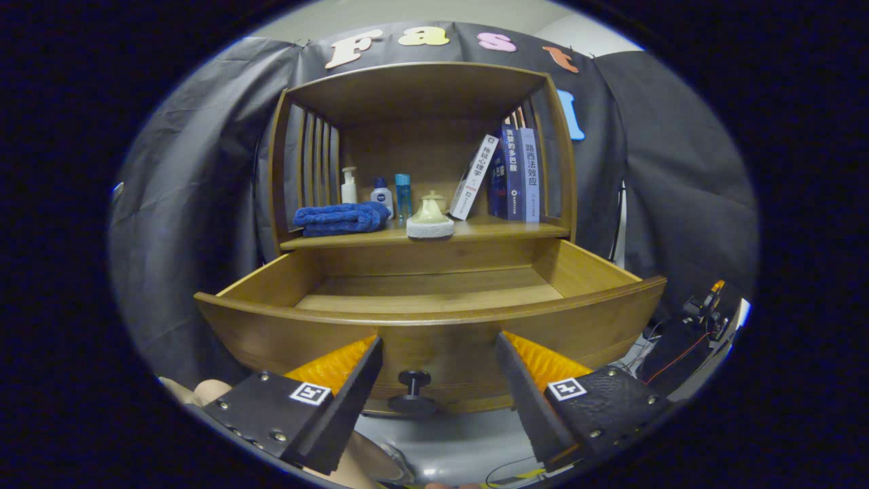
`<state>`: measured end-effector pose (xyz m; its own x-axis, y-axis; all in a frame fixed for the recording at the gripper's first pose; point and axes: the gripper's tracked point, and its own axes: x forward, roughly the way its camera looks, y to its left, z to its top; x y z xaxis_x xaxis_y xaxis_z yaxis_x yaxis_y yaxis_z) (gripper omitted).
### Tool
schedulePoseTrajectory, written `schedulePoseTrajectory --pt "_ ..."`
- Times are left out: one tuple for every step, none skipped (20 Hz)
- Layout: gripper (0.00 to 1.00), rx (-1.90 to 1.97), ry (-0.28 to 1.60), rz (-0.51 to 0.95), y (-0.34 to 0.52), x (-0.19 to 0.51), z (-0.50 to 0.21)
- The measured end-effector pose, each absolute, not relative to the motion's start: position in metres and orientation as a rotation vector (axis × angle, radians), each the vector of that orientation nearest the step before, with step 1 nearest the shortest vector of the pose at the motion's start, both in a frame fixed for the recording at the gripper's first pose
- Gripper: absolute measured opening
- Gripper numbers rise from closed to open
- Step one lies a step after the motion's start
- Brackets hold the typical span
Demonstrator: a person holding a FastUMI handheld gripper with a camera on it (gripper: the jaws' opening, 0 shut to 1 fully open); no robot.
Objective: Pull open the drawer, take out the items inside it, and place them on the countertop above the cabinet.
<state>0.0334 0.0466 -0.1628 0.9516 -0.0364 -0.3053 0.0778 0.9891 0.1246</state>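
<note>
The gripper [438,367] is seen with its fingers [343,380] spread wide apart and nothing held between them. The drawer's dark round knob [414,388] is found between the fingers, touched by neither. The drawer [434,319] is found pulled well out of the cabinet [421,176], with its curved front just ahead of the fingers, and its wooden floor is seen bare. Directly above and behind the drawer, the desk [502,231] is noted. Toward the left end above the drawer, a folded blue towel [341,219] is laid. Behind it, three small bottles [375,190] are stood upright. A pale round sponge [430,219] is set near the front edge, roughly above the knob. Toward the right end, several books [506,173] are stood, the leftmost one tilted.
</note>
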Motion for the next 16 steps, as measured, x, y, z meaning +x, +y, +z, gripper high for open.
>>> schedulePoseTrajectory --pt "0.99 0.139 0.308 -0.055 0.045 0.035 -0.163" --pt "0.99 0.141 0.310 -0.052 0.044 0.037 -0.163" --pt "0.99 0.144 0.310 -0.045 0.045 0.038 -0.163" --pt "0.99 0.144 0.310 -0.045 0.045 0.041 -0.164" --pt "0.99 0.139 0.307 -0.045 0.043 0.042 -0.163" --pt "0.99 0.137 0.306 -0.045 0.043 0.043 -0.163" --pt "0.99 0.141 0.304 -0.045 0.044 0.045 -0.163" --pt "0.99 0.145 0.303 -0.044 0.044 0.047 -0.163" --pt "0.99 0.146 0.303 -0.043 0.043 0.049 -0.163" --pt "0.99 0.145 0.302 -0.043 0.043 0.054 -0.163" --pt "0.99 0.143 0.302 -0.042 0.043 0.059 -0.163" --pt "0.99 0.143 0.302 -0.042 0.043 0.064 -0.163" --pt "0.99 0.142 0.302 -0.042 0.043 0.070 -0.163" --pt "0.99 0.143 0.302 -0.043 0.043 0.076 -0.162" --pt "0.99 0.145 0.300 -0.045 0.043 0.083 -0.161" --pt "0.99 0.145 0.297 -0.043 0.045 0.090 -0.159"
